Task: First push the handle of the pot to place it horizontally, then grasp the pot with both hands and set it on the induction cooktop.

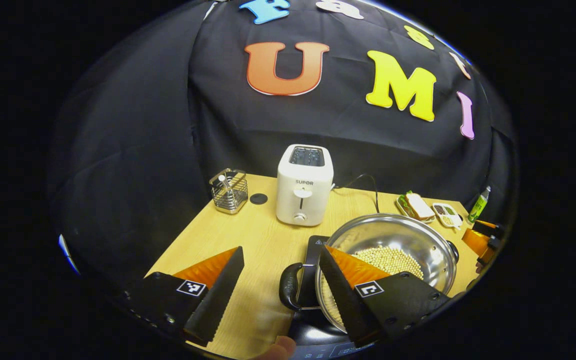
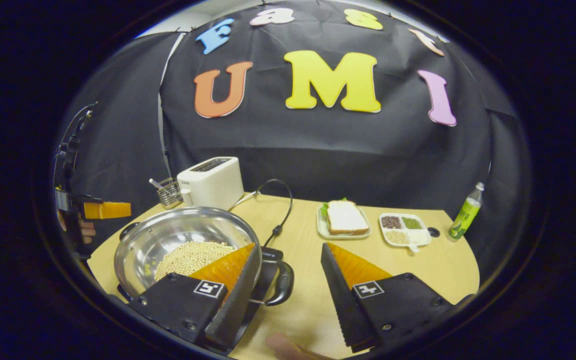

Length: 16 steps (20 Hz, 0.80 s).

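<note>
On the induction cooktop sits the pot, pale beans heaped inside. The left gripper spreads wide around the pot's left handle; the right gripper spreads wide around the right handle. Behind the pot stands a toaster; right of the pot, a sandwich plate.
</note>
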### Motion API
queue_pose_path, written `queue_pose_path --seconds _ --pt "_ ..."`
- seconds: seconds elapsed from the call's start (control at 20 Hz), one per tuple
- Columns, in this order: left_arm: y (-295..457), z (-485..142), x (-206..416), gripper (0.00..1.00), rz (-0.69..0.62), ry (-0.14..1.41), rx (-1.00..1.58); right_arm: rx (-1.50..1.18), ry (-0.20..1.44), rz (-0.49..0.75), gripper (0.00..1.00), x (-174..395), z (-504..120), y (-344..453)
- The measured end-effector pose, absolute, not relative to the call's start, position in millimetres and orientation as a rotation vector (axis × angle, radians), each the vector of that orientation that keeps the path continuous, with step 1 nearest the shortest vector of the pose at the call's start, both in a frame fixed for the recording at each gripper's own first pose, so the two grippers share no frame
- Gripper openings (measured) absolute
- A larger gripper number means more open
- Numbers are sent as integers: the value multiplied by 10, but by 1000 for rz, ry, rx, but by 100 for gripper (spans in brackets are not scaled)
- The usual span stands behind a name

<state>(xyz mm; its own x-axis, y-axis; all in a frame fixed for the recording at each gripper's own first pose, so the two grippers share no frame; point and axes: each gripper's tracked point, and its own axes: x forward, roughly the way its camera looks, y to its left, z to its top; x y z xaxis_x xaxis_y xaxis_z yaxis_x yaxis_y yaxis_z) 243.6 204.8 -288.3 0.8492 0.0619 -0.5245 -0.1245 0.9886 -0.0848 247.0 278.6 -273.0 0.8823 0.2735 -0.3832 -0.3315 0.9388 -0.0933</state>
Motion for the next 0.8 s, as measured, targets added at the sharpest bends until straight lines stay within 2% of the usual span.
queue_pose_path --seconds 0.15,0.25,0.35,0.5,0.55,0.7,0.8 --pt "1964 -2658 2291 96 91 506 -109 -163 322 310 86 2240 -2467 2715" --pt "1889 -2452 2160 96 84 469 -88 -154 286 306 86 2077 -2285 2650" --pt "1758 -2214 2059 96 71 421 -70 -132 255 303 93 1909 -2093 2573" --pt "1538 -1895 1920 96 58 347 -54 -103 198 289 94 1707 -1789 2391" --pt "1466 -1795 1859 96 50 324 -57 -92 182 273 98 1647 -1698 2297" --pt "1213 -1440 1650 96 27 248 -64 -47 131 266 99 1419 -1394 2096" --pt "1037 -1217 1509 96 16 197 -69 -41 99 215 99 1281 -1218 1795"
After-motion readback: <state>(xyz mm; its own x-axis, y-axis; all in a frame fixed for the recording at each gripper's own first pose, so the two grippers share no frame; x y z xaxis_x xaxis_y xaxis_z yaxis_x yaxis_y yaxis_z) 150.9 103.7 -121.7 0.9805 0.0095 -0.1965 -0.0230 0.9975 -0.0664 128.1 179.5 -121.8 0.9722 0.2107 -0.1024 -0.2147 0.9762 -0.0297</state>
